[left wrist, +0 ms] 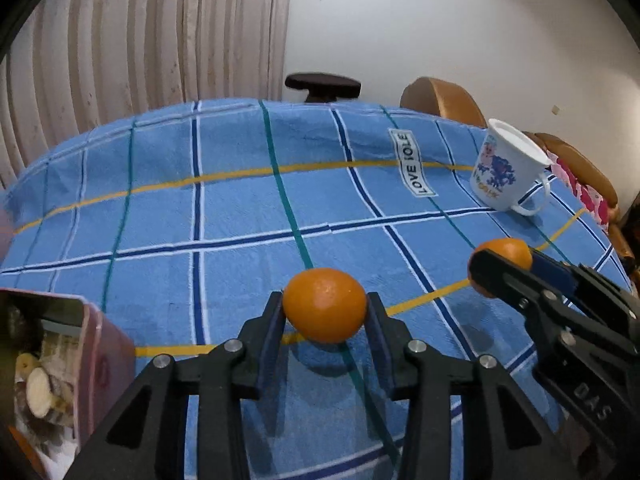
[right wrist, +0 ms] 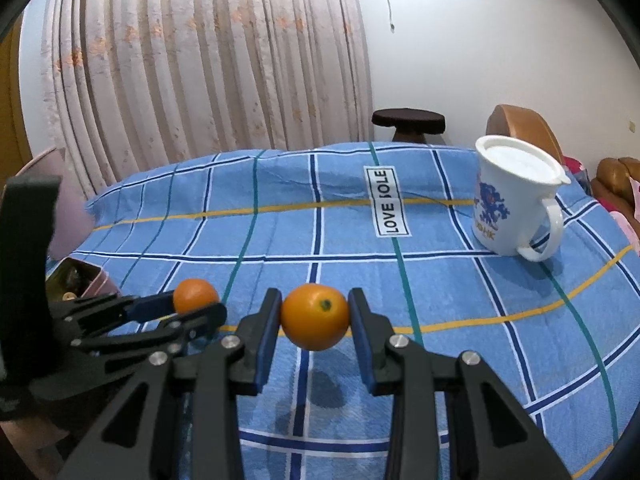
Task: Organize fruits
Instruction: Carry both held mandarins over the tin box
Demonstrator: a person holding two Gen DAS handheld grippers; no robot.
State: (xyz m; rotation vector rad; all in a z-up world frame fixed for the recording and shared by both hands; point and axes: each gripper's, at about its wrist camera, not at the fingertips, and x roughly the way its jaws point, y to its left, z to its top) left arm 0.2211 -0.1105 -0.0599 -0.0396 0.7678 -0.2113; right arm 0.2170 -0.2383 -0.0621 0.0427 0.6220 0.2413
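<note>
A home room, long curtain (right wrist: 200, 60), table with blue cloth (right wrist: 440, 280), mug (right wrist: 512, 208), brown sofa (left wrist: 444, 100), small stool (right wrist: 408, 122)

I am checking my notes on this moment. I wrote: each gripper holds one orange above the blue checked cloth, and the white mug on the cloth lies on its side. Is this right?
Not quite. The white mug stands upright on the blue checked cloth, as the right wrist view shows. The rest holds: the left gripper holds one orange, and the right gripper holds the other orange.
</note>
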